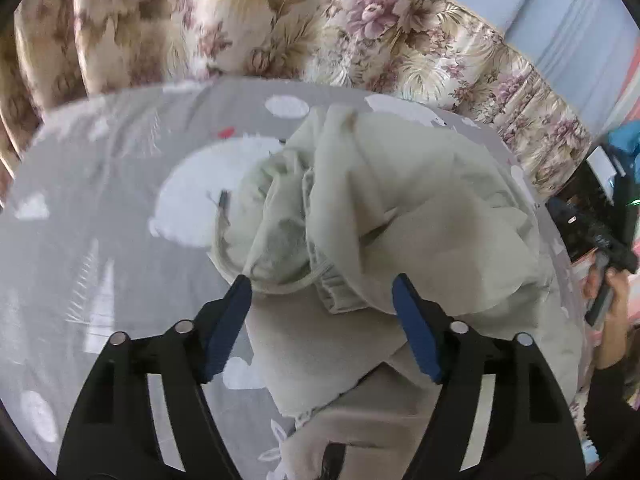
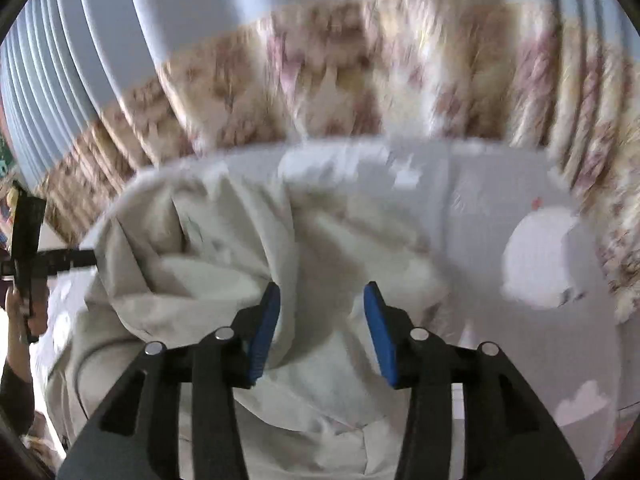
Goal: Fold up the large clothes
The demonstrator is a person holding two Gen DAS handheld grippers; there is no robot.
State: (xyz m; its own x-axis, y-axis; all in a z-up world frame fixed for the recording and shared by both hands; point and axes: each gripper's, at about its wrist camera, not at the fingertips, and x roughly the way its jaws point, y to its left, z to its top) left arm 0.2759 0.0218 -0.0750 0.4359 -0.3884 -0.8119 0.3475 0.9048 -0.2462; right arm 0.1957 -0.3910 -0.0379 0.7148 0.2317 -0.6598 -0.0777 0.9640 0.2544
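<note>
A large pale grey-green garment lies crumpled in a heap on a grey bed sheet printed with white shapes. A drawstring and an elastic hem show at its near edge. My left gripper is open just above that edge, its blue pads wide apart and empty. In the right wrist view the same garment fills the middle, blurred. My right gripper is open over its folds and holds nothing. The right gripper also shows at the right edge of the left wrist view.
A floral curtain hangs behind the bed and a pale blue wall is beyond it. The person's hand is at the far right. The left gripper handle shows at the left of the right wrist view.
</note>
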